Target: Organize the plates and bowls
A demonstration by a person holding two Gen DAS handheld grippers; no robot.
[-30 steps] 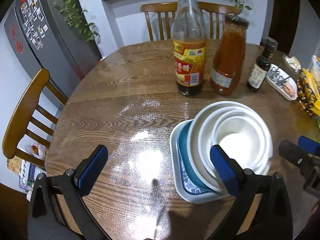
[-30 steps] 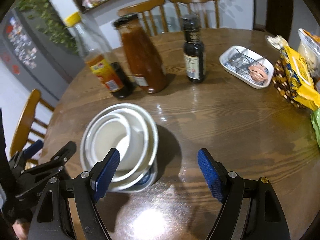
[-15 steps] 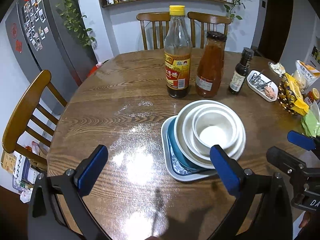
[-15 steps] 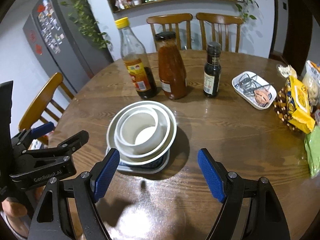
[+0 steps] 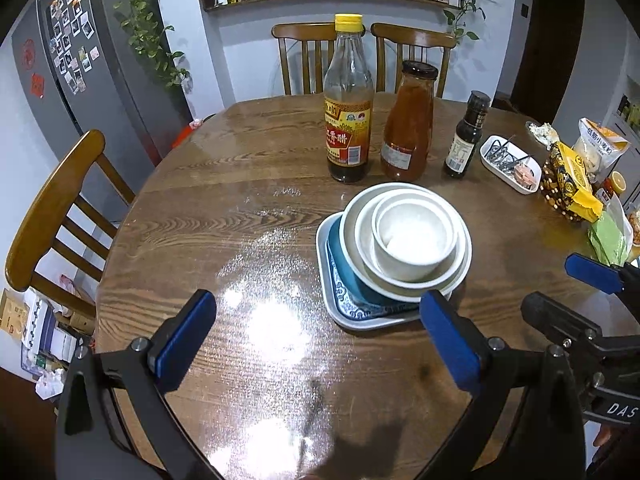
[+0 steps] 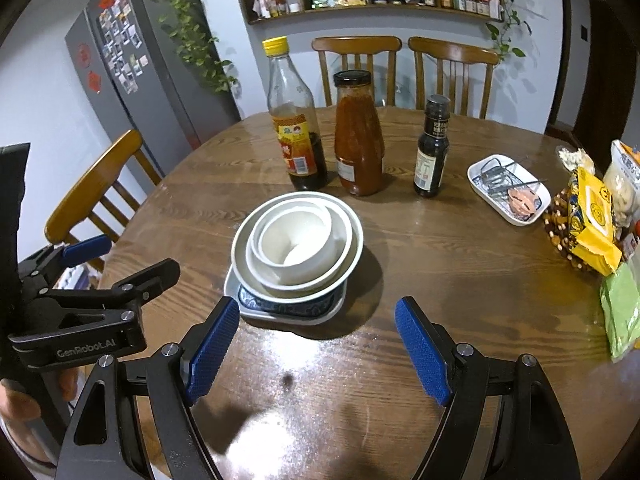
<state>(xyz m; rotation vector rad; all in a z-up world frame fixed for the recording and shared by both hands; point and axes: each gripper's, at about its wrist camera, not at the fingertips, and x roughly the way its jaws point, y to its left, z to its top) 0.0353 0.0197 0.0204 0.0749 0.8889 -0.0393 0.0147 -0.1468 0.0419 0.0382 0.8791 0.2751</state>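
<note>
Three white bowls (image 5: 408, 240) sit nested by size, mouths up, on a blue-patterned rectangular plate (image 5: 344, 312) near the middle of the round table (image 5: 240, 240), presumably to keep the stack compact and steady. The plate's long axis is hard to judge. Left gripper (image 5: 320, 344) and right gripper (image 6: 316, 348) both gape wide, empty, short of the stack.

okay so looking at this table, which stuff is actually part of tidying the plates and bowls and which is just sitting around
Part of the job:
small white bowl
middle white bowl
large white bowl
blue plate
white rectangular plate

Just lying about:
vinegar bottle
red sauce jar
small dark bottle
white clip tray
snack bags
</note>
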